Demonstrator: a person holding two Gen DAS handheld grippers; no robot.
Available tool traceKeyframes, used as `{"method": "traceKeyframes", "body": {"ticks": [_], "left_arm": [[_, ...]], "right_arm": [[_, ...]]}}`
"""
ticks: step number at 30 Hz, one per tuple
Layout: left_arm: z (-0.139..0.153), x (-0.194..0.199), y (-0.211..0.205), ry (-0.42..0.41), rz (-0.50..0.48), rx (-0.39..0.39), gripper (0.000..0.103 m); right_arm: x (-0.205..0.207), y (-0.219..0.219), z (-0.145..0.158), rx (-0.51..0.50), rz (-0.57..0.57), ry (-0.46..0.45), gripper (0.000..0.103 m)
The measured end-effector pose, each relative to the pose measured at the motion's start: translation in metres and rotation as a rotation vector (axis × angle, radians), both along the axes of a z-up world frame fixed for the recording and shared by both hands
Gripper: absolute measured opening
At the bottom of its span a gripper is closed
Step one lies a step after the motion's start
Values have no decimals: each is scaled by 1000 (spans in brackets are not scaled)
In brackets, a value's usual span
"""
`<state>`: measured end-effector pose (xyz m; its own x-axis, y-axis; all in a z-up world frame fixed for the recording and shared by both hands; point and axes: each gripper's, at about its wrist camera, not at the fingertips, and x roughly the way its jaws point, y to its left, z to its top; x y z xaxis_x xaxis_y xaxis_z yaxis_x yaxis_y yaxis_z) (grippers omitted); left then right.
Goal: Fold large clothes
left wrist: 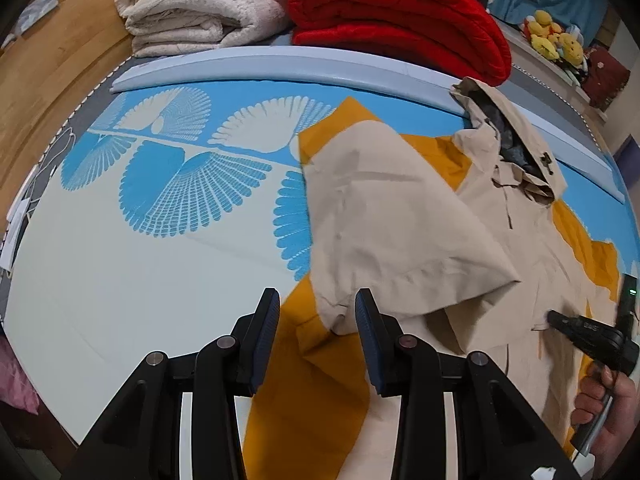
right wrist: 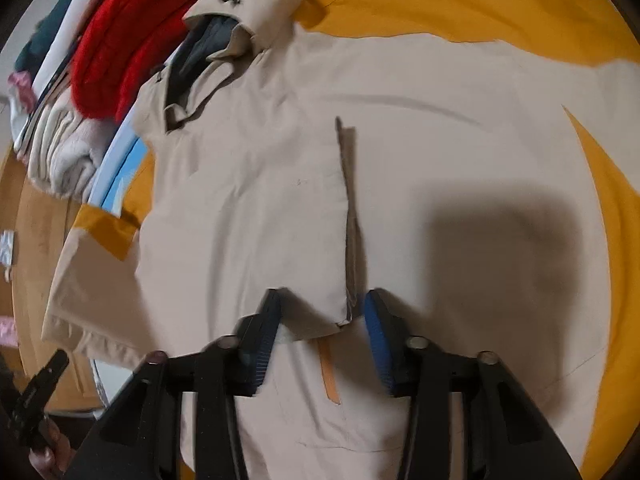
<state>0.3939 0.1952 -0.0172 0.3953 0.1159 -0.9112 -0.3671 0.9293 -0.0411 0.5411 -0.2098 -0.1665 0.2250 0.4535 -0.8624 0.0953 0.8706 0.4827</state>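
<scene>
- A beige jacket (right wrist: 260, 184) is spread on a bed (left wrist: 100, 280); its sleeve (left wrist: 392, 232) is folded across the body.
- The left gripper (left wrist: 316, 312) is held apart, empty, sleeve cuff at 12 o'clock.
- The right gripper (right wrist: 320, 316) is held apart around the front flap's corner.
- Sleeve folding seems underway; next, the flap probably needs clamping.

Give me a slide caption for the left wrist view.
Open left tool at a folded sleeve of the beige-and-mustard jacket on a blue-patterned bed.

Jacket (left wrist: 400, 220) on bed (left wrist: 120, 280), blankets (left wrist: 192, 4) behind
</scene>
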Motion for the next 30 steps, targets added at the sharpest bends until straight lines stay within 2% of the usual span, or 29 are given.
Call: {"method": "traceKeyframes", "body": {"ticks": [5,8,10,13,16,18,20,22,23,25,26,28,30], "left_arm": [[-2,5,8,3,21,-13,35],[-9,10,1,21,-9,-21,35],[-17,14,-4,41,-31,-37,35],[-35,19,-15,87,-71,-39,35],[-48,23,-23,116,-92,-36,35],[-58,26,-26,133,-101,-56,35],[-70,29,-25,156,-99,-66,35],[-84,33,-23,186,-89,-75,35],[-93,35,-21,203,-85,-82,35],[-111,37,-16,254,-69,-80,35],[-119,37,-12,286,-55,-85,37],[-120,35,-9,290,-27,-112,36],[-108,36,-12,258,-39,-109,35]], "right_arm": [[-8,-33,80,-10,-68,-246,7],[-12,-70,105,-149,-128,-334,7],[-8,-88,98,-193,-157,-312,7],[-2,-118,78,-198,-246,-226,10],[-4,-135,77,-236,-320,-250,14],[-3,-138,77,-208,-303,-278,19],[3,-128,69,-128,-239,-282,26],[14,-115,52,-80,-178,-220,44],[17,-112,39,-85,-160,-175,46],[20,-111,11,-166,-144,-58,46],[19,-114,3,-176,-148,-32,46],[18,-117,4,-156,-166,-38,46],[20,-117,14,-165,-161,-68,46]]}}
